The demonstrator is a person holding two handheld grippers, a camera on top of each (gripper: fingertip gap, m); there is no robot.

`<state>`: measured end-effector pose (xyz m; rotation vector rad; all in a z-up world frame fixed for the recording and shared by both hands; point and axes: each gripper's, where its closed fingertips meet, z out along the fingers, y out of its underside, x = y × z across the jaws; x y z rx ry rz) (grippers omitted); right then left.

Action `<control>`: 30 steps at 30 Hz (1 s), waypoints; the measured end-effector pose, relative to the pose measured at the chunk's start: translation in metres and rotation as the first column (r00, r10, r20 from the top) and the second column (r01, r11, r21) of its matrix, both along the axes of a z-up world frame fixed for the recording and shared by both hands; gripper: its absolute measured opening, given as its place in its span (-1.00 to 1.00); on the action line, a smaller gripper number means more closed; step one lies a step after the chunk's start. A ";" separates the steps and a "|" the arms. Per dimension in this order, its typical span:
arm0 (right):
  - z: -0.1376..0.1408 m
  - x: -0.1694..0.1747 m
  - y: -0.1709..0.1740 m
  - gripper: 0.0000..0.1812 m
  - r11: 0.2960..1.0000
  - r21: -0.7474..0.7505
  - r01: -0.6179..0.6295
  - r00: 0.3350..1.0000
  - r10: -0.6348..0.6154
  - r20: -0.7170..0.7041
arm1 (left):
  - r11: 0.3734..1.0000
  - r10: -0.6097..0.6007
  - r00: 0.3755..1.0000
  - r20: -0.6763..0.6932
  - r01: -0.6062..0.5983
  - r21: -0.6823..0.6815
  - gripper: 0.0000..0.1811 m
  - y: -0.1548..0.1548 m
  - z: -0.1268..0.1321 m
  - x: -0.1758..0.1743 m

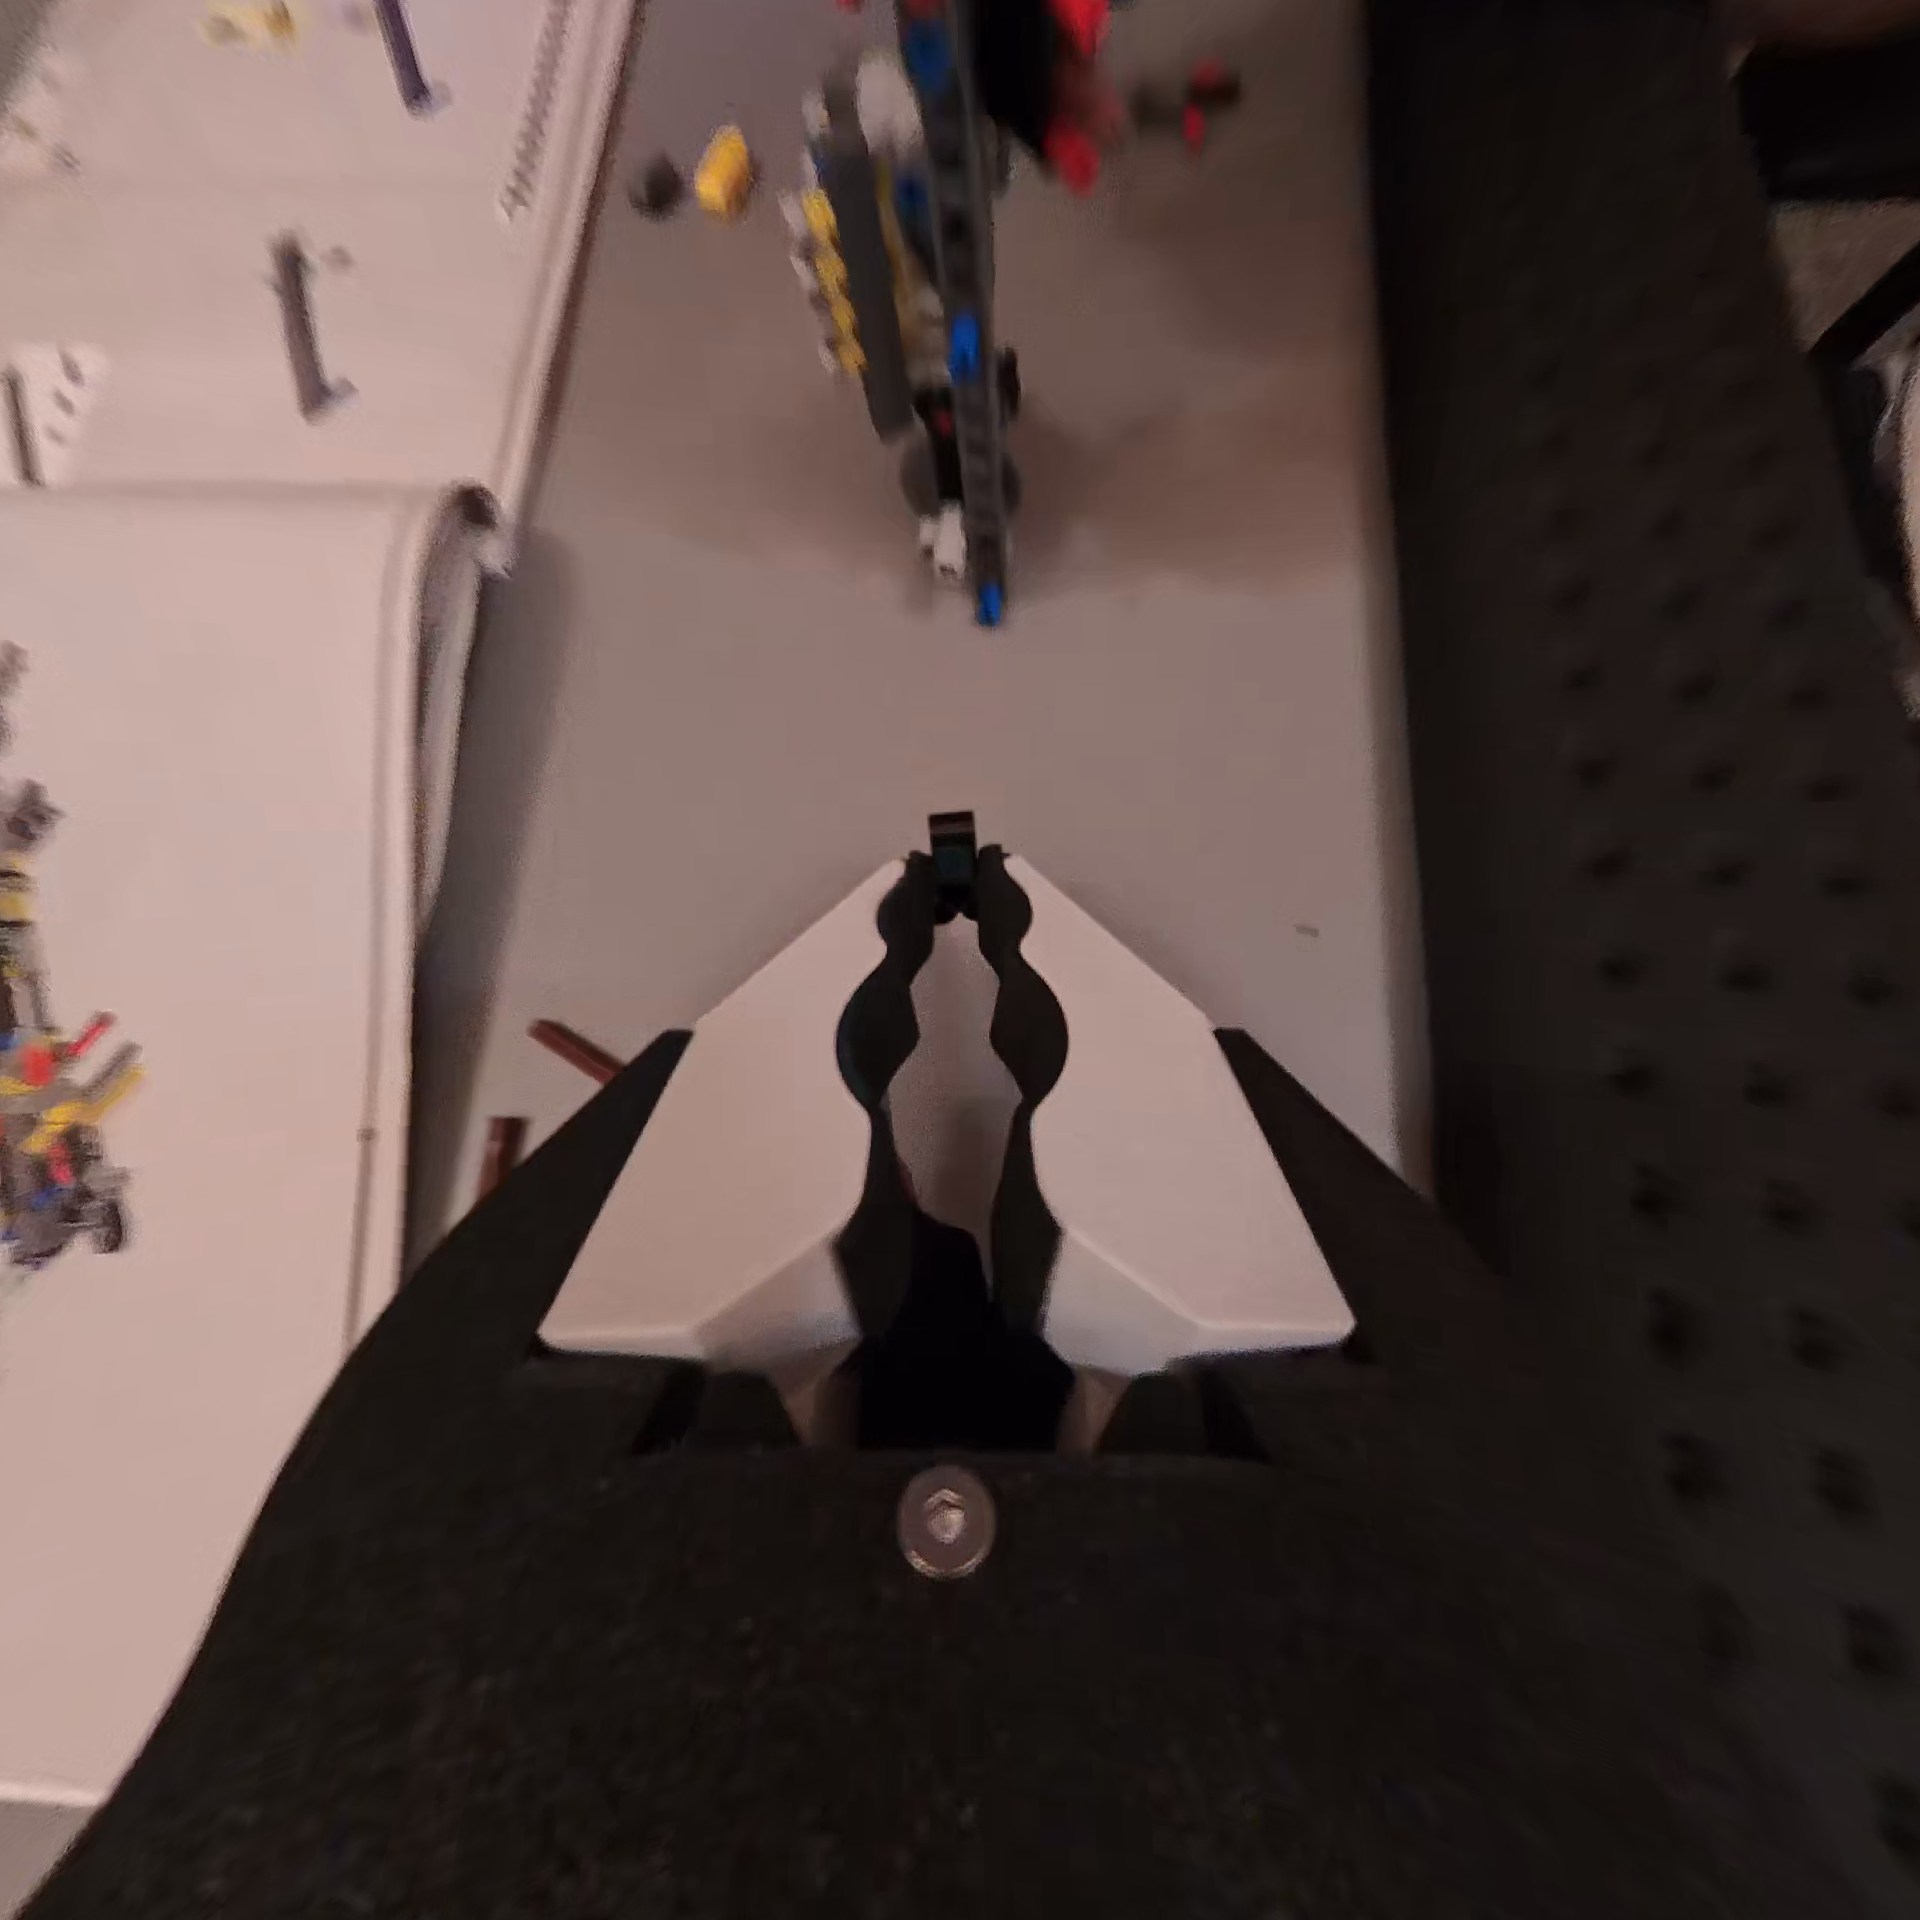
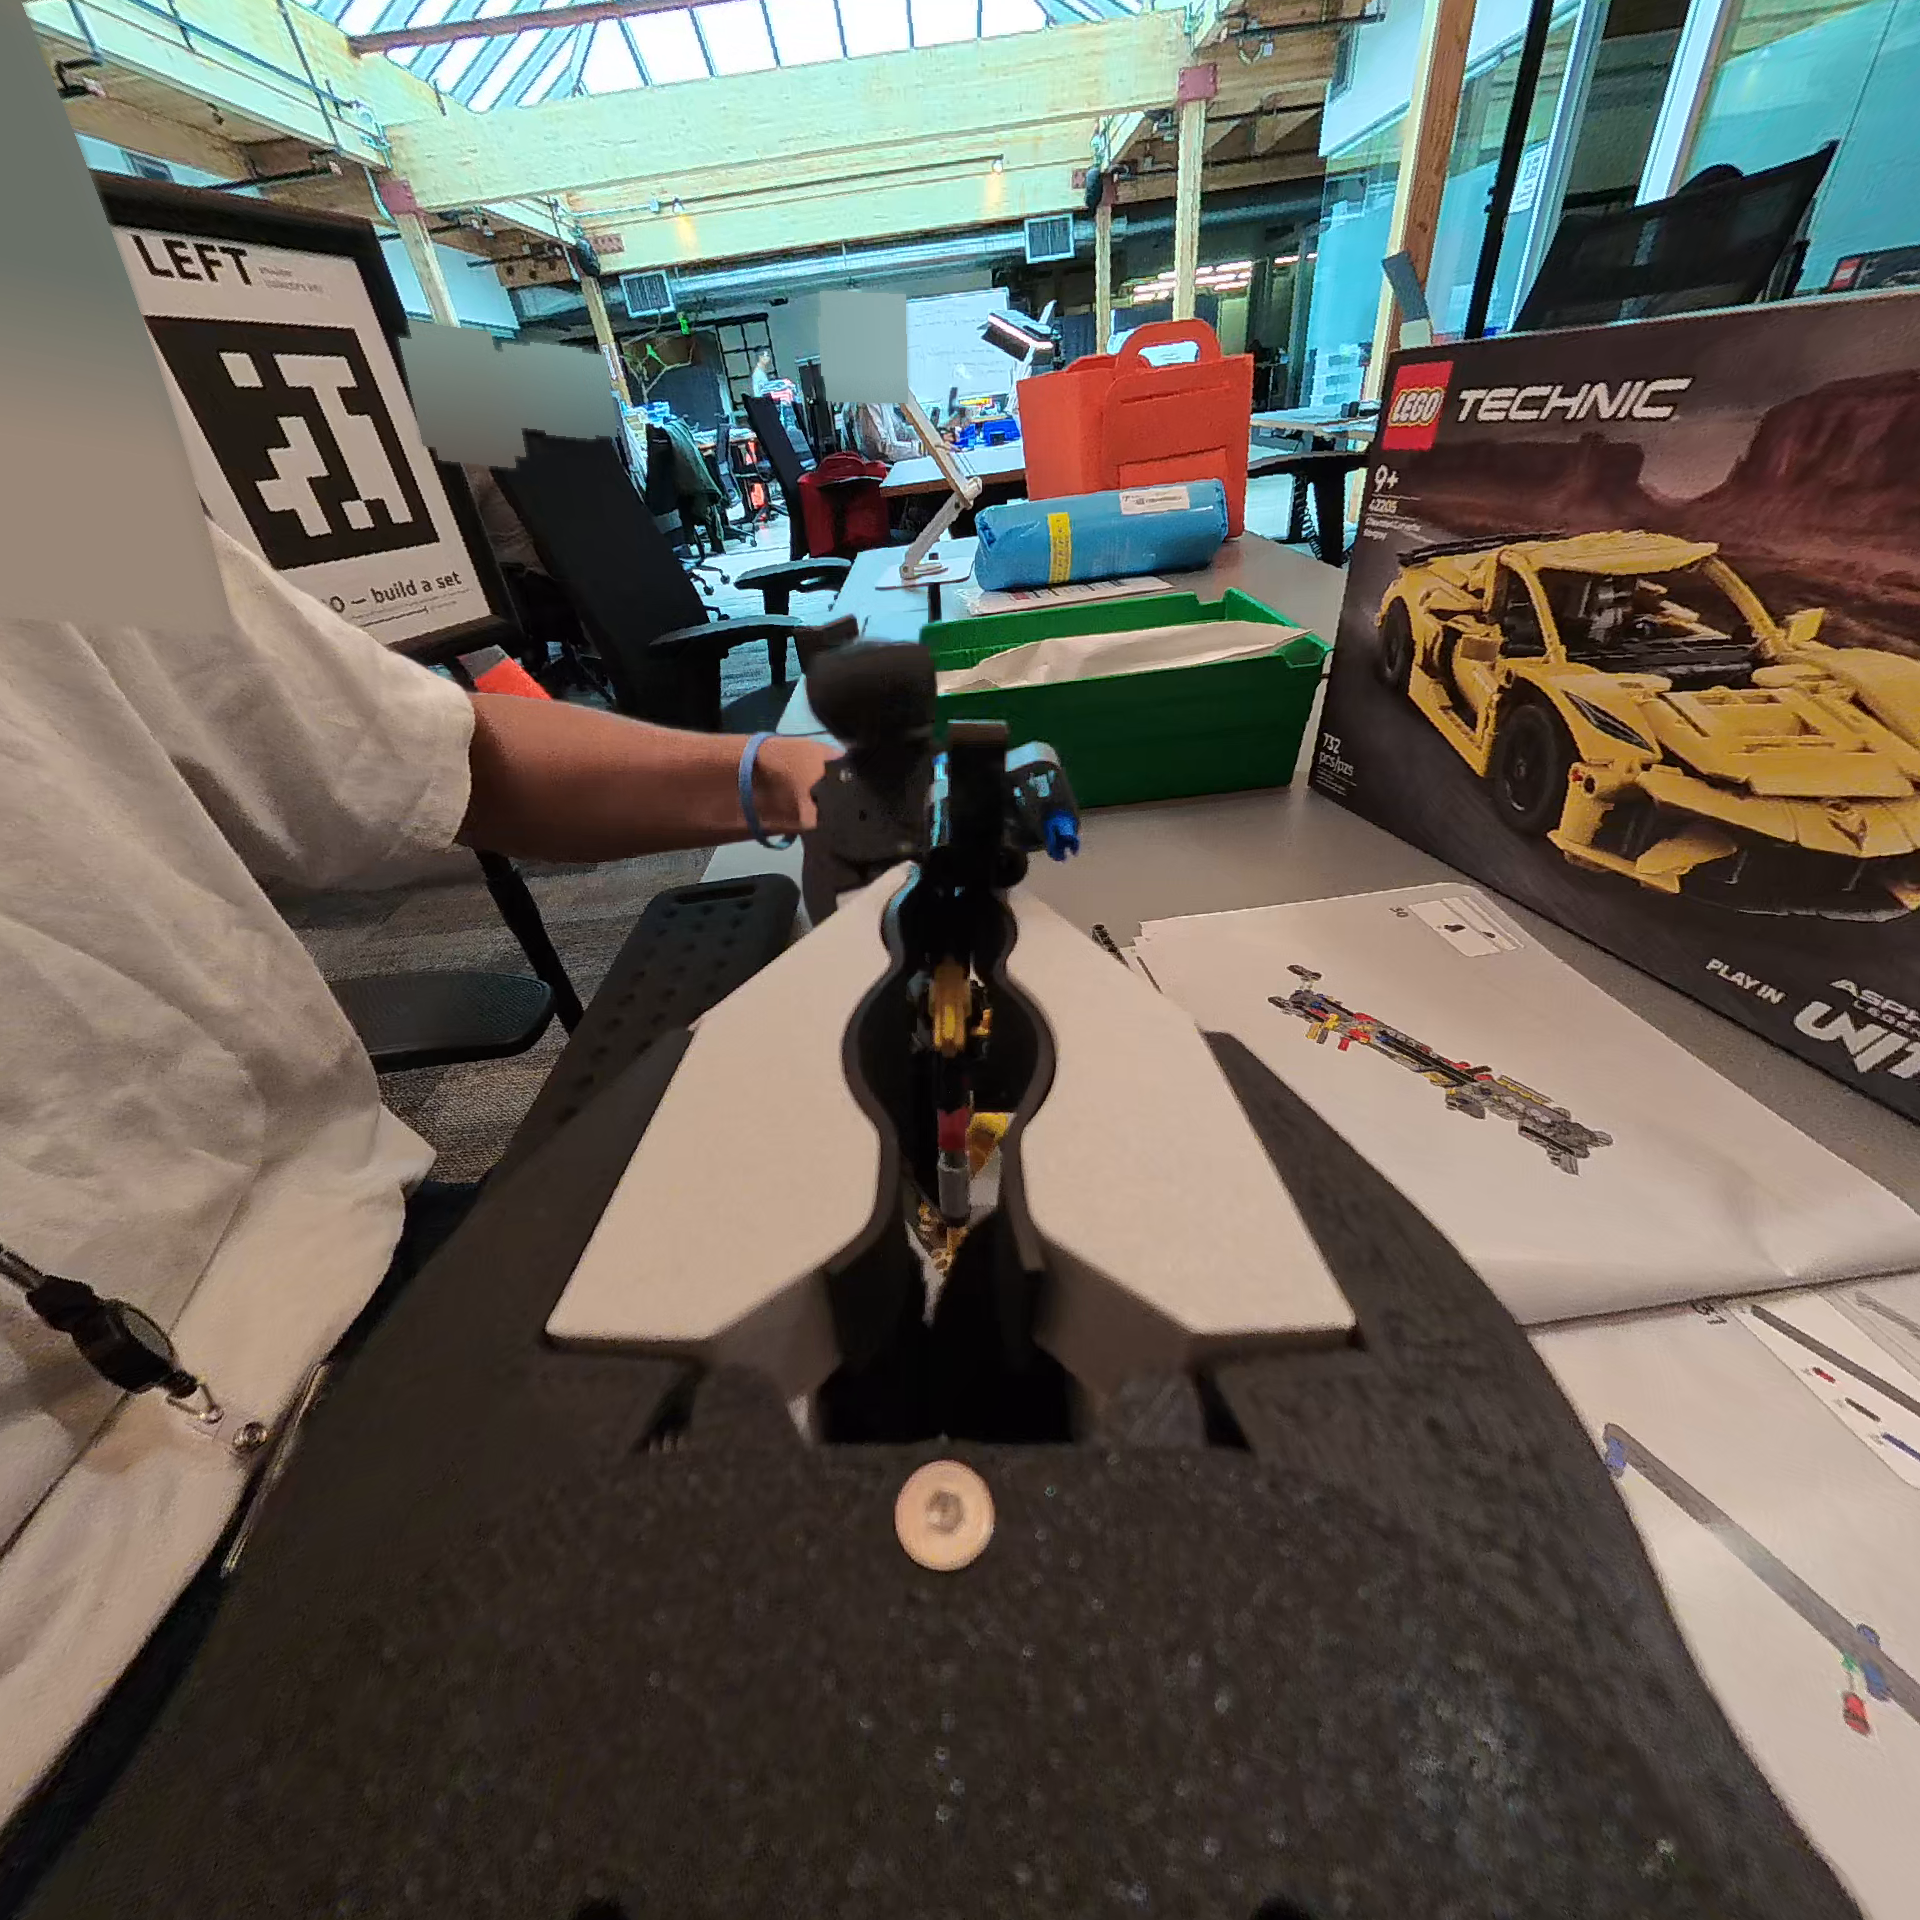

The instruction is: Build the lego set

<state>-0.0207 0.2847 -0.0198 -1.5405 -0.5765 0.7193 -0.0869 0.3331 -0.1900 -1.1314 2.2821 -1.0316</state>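
Pinched at the tips of the left gripper (image 1: 951, 868), whose jaws are nearly closed, a small black piece (image 1: 951, 844) points straight ahead at the long car frame (image 1: 940, 343), which lies end-on, well apart; the right gripper (image 2: 951, 914) is clamped along that frame (image 2: 951, 1039), lifted above the table (image 1: 727, 675), instruction booklet (image 2: 1507, 1091) beside it
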 end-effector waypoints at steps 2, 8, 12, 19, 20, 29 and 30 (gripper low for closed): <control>0.000 -0.001 0.000 -0.92 1.000 0.000 -0.004 1.000 0.004 -0.003 | 1.000 0.000 1.000 0.006 0.000 0.011 -0.93 -0.005 -0.013 0.000; 0.000 0.001 -0.001 -0.92 1.000 -0.006 -0.004 1.000 0.004 -0.011 | 0.999 0.010 1.000 -0.024 -0.009 0.035 -0.92 -0.006 -0.018 0.000; 0.000 0.000 -0.001 -0.92 1.000 -0.007 -0.008 1.000 0.008 -0.013 | 1.000 0.014 0.999 -0.034 -0.013 0.022 -0.92 -0.006 -0.018 -0.003; 0.000 -0.002 -0.001 -0.93 1.000 -0.009 -0.017 1.000 0.017 -0.014 | 0.998 0.028 0.999 0.018 -0.027 -0.053 -0.92 -0.013 -0.004 0.006; 0.000 -0.002 -0.001 -0.93 1.000 -0.010 -0.019 1.000 0.019 -0.014 | 0.998 0.022 1.000 -0.002 -0.022 -0.053 -0.92 -0.017 -0.007 0.008; 0.000 -0.001 -0.001 -0.92 1.000 -0.011 -0.015 1.000 0.015 -0.014 | 0.997 -0.023 0.997 -0.069 0.028 0.072 -0.92 -0.022 -0.018 0.008; 0.000 -0.001 -0.001 -0.92 1.000 -0.011 -0.015 1.000 0.015 -0.014 | 0.996 -0.028 0.997 -0.068 0.033 0.081 -0.92 -0.021 -0.018 0.007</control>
